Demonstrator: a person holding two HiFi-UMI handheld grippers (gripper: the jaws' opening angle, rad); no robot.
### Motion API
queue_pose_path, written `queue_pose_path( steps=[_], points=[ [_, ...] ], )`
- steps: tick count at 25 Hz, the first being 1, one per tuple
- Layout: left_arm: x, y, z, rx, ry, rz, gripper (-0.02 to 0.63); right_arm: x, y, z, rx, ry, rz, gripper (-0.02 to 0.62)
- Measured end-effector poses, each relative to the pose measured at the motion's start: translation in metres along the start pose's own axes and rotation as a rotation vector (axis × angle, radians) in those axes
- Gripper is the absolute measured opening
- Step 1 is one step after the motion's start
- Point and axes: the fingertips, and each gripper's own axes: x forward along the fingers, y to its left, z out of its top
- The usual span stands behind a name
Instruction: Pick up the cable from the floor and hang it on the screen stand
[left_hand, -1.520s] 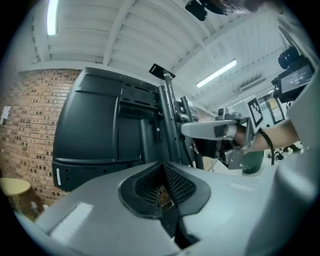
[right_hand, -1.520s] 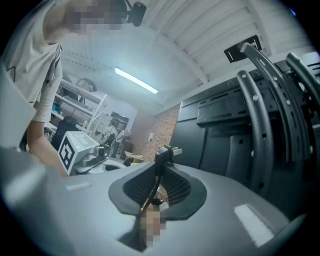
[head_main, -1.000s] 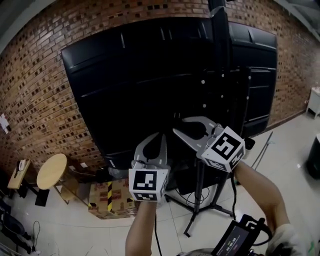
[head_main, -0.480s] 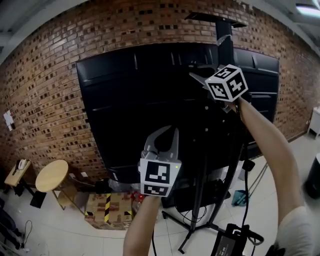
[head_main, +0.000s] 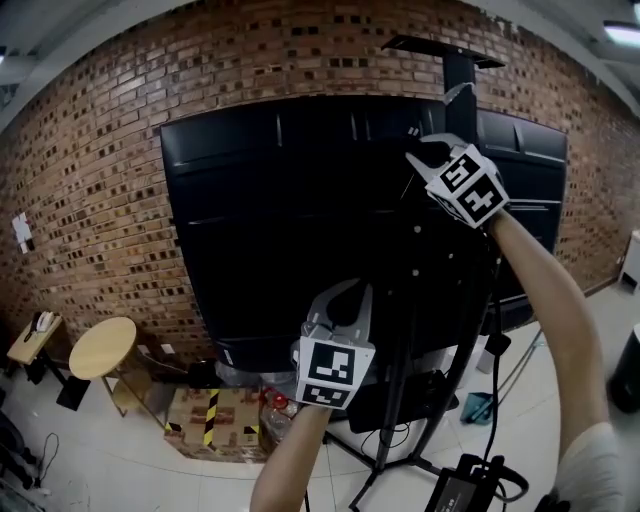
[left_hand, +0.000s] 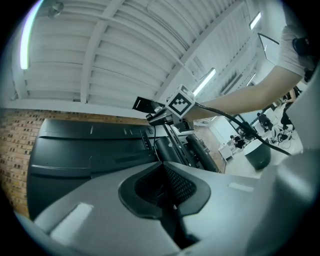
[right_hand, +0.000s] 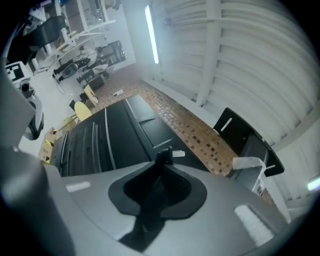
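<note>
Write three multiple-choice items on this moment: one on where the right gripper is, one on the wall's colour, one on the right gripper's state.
1. Where is the right gripper?
A. Hanging low at the person's side.
B. Up by the top of the stand post.
C. Out of the head view.

2. What is the wall behind the screen?
A. White plaster.
B. Green tile.
C. Red-brown brick.

3. How is the right gripper?
A. Shut on the cable's plug end.
B. Wide open, empty.
C. Shut, nothing between its jaws.

Key: 1 B, the head view shows it high beside the post; 2 C, brick surrounds the screen; 3 A, the plug sticks out between its closed jaws.
</note>
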Motion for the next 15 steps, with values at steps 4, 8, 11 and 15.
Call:
queue_pose_path(
  steps=[4,8,11,15],
  points=[
    [0.012,-0.012,0.001,0.008,-0.006,-0.035,0.02,-0.037,0.0,-0.024,0.127,-0.131,-0.114,0.049],
    [0.022,-0.028,-0.002,0.013,-0.009,-0.074,0.02,-0.073,-0.013,-0.074,0.35,-0.231,-0.274,0.049],
    [0.024,-0.039,0.0,0.017,-0.01,-0.1,0.02,-0.084,0.003,-0.109,0.399,-0.216,-0.31,0.049],
    [0.03,-0.049,0.002,0.044,-0.012,-0.138,0.02,-0.082,0.003,-0.105,0.196,-0.162,-0.361,0.049]
  ],
)
